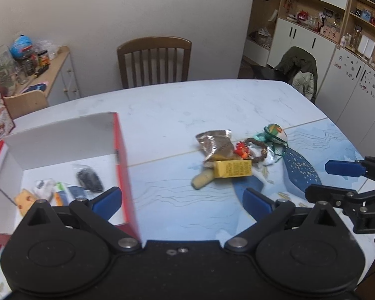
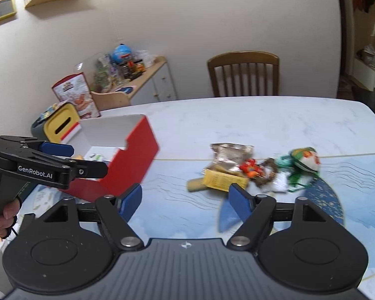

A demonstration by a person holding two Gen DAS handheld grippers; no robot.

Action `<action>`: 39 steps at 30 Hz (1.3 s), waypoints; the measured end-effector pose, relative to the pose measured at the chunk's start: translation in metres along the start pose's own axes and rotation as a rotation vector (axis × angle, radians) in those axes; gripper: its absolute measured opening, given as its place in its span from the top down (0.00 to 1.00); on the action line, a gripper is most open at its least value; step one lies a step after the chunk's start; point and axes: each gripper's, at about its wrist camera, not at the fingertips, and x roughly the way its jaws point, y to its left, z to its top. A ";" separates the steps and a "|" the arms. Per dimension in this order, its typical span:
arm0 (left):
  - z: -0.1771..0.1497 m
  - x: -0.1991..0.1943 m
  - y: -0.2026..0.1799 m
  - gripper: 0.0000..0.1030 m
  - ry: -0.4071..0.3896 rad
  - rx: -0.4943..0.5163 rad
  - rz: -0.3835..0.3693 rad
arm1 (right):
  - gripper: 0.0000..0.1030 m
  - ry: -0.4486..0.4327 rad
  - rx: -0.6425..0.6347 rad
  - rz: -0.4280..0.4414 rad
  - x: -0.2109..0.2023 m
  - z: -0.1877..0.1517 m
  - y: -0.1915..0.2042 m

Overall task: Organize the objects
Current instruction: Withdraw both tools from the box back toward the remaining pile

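Both grippers, left [image 1: 182,201] and right [image 2: 185,200], have their jaws open and empty. The pile of objects [image 1: 233,158] lies on the table [image 1: 175,110] at one o'clock; I judge the next move is to grip one for the red box [image 1: 120,155].

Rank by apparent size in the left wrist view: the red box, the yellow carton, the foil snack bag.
1. red box, clearly largest, though also nearest the camera.
2. foil snack bag and yellow carton look about alike; I cannot rank them.
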 end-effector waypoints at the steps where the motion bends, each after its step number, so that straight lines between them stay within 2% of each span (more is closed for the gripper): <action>1: 0.001 0.004 -0.004 0.01 0.002 0.002 -0.002 | 0.24 0.001 -0.001 -0.013 0.001 -0.001 -0.004; 12: 0.002 0.054 -0.047 0.01 0.024 0.038 0.008 | 0.24 0.041 0.026 -0.121 0.018 -0.012 -0.069; 20: 0.008 0.095 -0.071 0.01 0.031 0.067 0.033 | 0.24 0.059 0.032 -0.179 0.034 -0.003 -0.111; 30: 0.011 0.149 -0.092 0.01 0.082 0.091 0.094 | 0.24 0.107 0.018 -0.217 0.074 0.021 -0.160; 39: 0.011 0.179 -0.104 0.01 0.115 0.110 0.146 | 0.24 0.147 0.022 -0.217 0.113 0.037 -0.186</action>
